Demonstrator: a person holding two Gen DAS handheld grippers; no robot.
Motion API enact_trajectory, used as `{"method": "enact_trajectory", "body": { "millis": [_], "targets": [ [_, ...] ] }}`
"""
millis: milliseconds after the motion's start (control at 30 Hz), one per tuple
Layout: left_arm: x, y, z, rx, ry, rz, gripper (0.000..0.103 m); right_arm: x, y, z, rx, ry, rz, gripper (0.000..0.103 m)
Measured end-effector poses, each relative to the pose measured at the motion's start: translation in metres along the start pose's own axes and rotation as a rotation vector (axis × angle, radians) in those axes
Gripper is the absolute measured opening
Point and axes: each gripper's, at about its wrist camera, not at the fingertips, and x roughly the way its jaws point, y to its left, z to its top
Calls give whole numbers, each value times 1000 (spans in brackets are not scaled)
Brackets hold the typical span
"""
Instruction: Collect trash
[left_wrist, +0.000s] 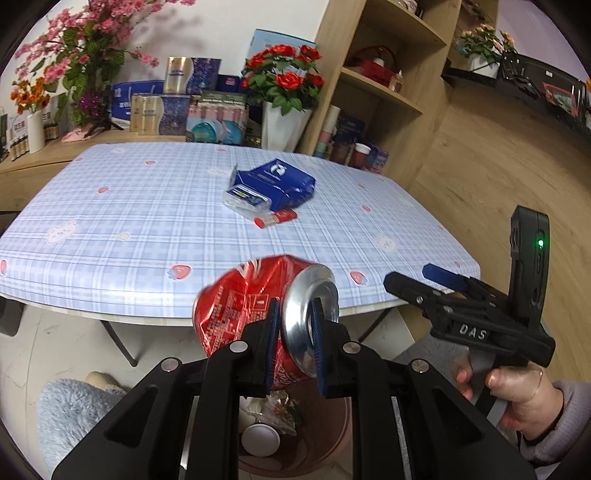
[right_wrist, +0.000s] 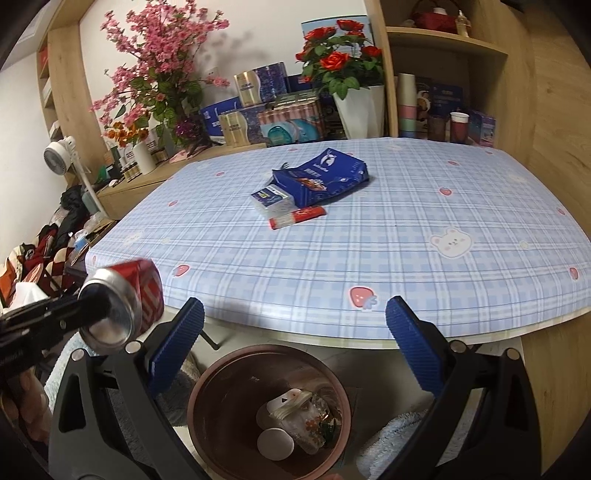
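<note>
My left gripper (left_wrist: 293, 343) is shut on the rim of a crushed red soda can (left_wrist: 255, 310), held in the air past the table's front edge, above a brown trash bin (left_wrist: 332, 435). The can also shows in the right wrist view (right_wrist: 125, 295). My right gripper (right_wrist: 295, 347) is open and empty above the bin (right_wrist: 221, 376), which holds paper scraps and a white lid. It also shows in the left wrist view (left_wrist: 424, 277). On the table lie a blue bag (right_wrist: 325, 177), a clear plastic box (right_wrist: 271, 201) and a red tube (right_wrist: 297, 217).
The table (right_wrist: 406, 258) has a blue plaid cloth. Flower pots, boxes and wooden shelves (right_wrist: 443, 55) stand behind it. A fluffy rug (left_wrist: 70, 413) lies on the floor left of the bin. Clutter and a fan (right_wrist: 59, 155) are at the left.
</note>
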Motion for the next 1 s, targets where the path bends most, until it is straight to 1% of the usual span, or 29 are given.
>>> {"method": "enact_trajectory", "body": {
  "millis": [33,67,100,133,200,267,300,367,400,467,567,700,833,1000],
  "targets": [
    [1,0,0,0,3,-9,19,0,-1,0,3,0,-2,97],
    [2,-1,0,1,7,-19,30,0,-2,-1,7,-1,-3,97],
    [3,-2,0,6,8,-18,37,0,-3,-1,10,-1,-5,97],
    [2,-2,0,9,-1,-9,47,0,-3,-1,10,-1,-7,97],
    [1,-1,0,7,-13,4,51,0,-4,-2,11,-3,-13,97],
    [-1,4,2,0,-35,39,62,0,-4,-2,13,-5,-17,97],
    [-2,6,2,-3,-45,53,65,0,-5,-2,15,-4,-20,97],
    [-5,11,4,-6,-65,89,76,1,-6,-3,18,-2,-22,97],
    [-6,14,5,-7,-78,113,78,1,-6,-3,20,-1,-25,97],
    [-9,18,6,-6,-94,141,87,2,-8,-3,21,0,-30,97],
    [-12,27,11,-12,-119,198,92,2,-8,-3,24,0,-37,97],
    [-13,38,16,-27,-124,231,93,4,-11,-3,25,2,-45,97],
    [-14,43,22,-21,-131,244,93,5,-14,-1,27,3,-53,97],
    [-8,44,30,-7,-123,238,93,9,-20,4,29,3,-72,97]
  ]
}}
